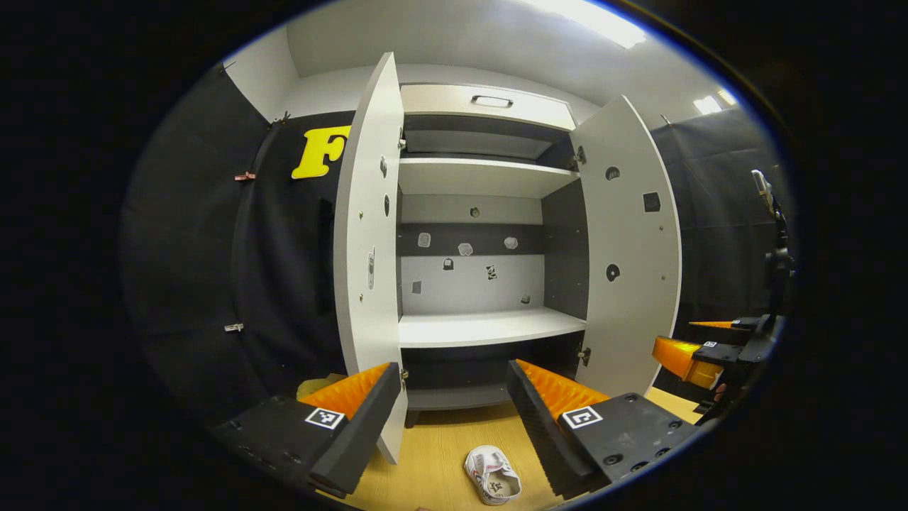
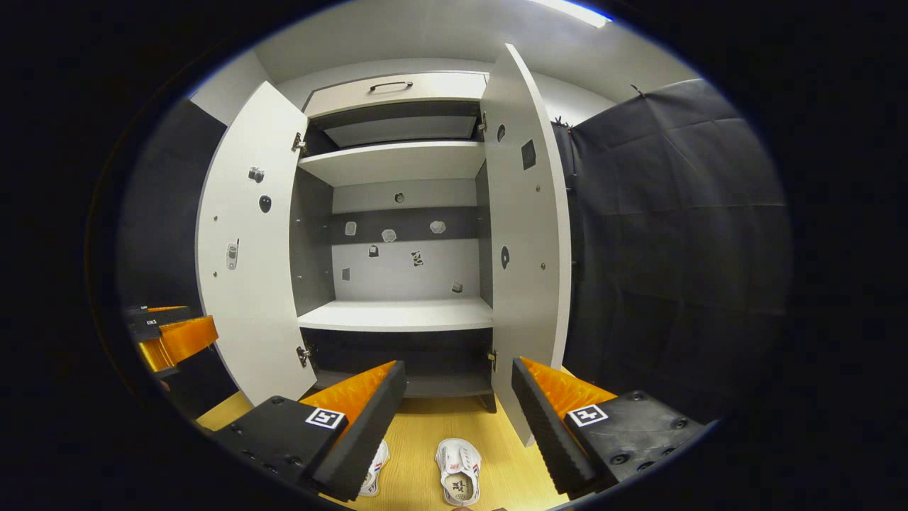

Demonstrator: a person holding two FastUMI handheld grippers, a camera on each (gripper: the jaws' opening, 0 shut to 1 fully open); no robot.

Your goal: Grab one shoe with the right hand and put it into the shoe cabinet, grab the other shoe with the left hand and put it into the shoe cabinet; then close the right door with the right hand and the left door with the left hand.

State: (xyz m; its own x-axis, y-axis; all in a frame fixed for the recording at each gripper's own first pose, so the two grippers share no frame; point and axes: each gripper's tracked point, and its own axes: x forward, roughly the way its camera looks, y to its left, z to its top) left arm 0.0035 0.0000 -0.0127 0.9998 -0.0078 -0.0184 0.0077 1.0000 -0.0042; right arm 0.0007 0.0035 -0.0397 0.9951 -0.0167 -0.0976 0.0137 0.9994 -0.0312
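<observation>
Item: tall white-panelled shoe cabinet (image 2: 397, 213), dark interior sides, standing on a pale wooden floor (image 2: 425, 433). Left door (image 2: 248, 241) swung wide; white shelves (image 2: 394, 314) bare; right door (image 2: 525, 234) likewise wide open.

Item: pair of small white shoes with red-and-blue side trim, on the floor just before the cabinet. Left-lying shoe (image 2: 374, 468) partly hidden behind a finger in the right gripper view; right-lying shoe (image 2: 458, 480) fully visible, toe towards the cabinet. One shoe (image 1: 491, 474) appears between the fingers in the left gripper view.

Item: left gripper (image 1: 454, 411), jaws spread wide, nothing held, raised above the floor.

Item: right gripper (image 2: 457, 411), jaws equally wide, nothing held.

Status, judged: first step not yet done. Next move calls for lowering the right gripper over a shoe and closing across it.
</observation>
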